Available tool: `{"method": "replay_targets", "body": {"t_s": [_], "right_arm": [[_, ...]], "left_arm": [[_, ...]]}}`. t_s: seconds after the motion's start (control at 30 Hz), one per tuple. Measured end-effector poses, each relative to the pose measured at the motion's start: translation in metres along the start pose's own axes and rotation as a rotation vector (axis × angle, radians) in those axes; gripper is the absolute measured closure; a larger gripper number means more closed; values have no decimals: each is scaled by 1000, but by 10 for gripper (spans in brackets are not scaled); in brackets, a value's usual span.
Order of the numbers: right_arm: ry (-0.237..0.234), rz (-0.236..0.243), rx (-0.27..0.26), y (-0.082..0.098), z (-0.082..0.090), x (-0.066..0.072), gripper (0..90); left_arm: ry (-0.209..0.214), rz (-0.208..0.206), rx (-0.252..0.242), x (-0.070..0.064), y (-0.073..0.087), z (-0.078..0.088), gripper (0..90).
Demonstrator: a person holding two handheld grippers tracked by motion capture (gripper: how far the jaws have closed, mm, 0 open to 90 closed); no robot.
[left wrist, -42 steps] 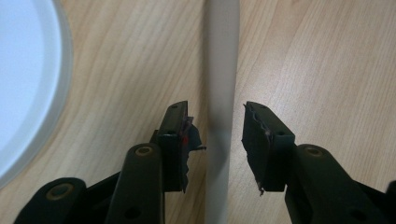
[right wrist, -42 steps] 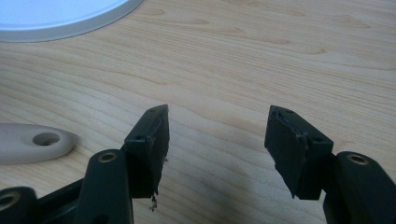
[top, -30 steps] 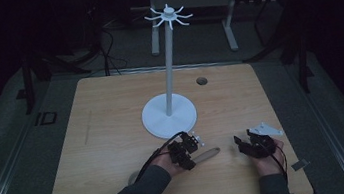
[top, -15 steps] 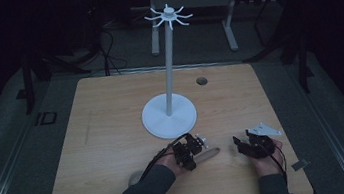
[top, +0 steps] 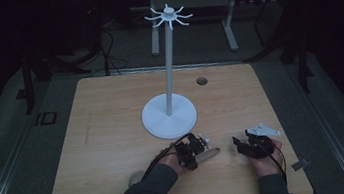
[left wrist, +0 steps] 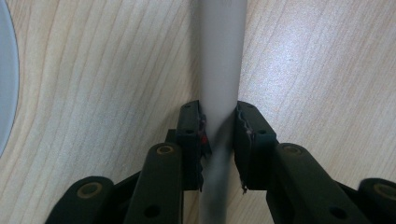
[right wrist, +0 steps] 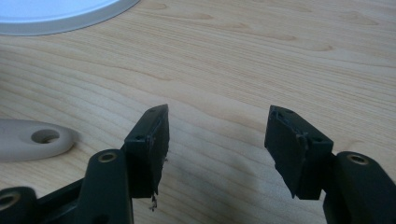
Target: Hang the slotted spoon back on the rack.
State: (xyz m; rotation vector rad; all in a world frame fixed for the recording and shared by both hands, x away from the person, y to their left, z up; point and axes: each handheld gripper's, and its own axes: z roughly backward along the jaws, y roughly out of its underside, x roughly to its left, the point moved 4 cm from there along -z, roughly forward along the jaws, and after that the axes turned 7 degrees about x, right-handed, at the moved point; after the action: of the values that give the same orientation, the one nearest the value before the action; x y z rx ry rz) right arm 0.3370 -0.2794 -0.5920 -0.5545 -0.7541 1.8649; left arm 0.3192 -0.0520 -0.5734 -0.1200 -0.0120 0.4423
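A beige-grey utensil handle (top: 211,153) lies on the wooden table (top: 104,136), its end with a hanging hole (right wrist: 39,136) pointing right. My left gripper (top: 200,151) is shut on this handle (left wrist: 218,84), which runs straight out between the jaws. What looks like the utensil's rounded head (top: 134,180) peeks out beside the left forearm. Just right of the handle's end, my right gripper (top: 241,146) stands open, with bare wood between its fingertips (right wrist: 152,130). A tall white stand (top: 169,62) with radial hooks on top rises from a round base (top: 169,120) behind both grippers.
A small round hole (top: 201,80) sits in the tabletop at the back right. The stand's white base edge (right wrist: 60,16) lies just ahead of the right gripper. Dark floor and metal frames surround the table.
My left gripper has shifted slightly to the right at the handle. The right gripper has hardly moved.
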Motion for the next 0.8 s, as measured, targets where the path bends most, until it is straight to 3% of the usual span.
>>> {"method": "replay_targets", "body": {"t_s": [0.2,0.37,0.8], "right_arm": [[-1,-3,0,0,0,-1,397],[-1,-4,0,0,0,0,397],[2,-5,3,0,-1,1,397]], "left_arm": [[-17,0,-12,-1,1,2,742],[-27,20,-59,3,5,12,743],[-89,182,-334,26,22,64,743]]}}
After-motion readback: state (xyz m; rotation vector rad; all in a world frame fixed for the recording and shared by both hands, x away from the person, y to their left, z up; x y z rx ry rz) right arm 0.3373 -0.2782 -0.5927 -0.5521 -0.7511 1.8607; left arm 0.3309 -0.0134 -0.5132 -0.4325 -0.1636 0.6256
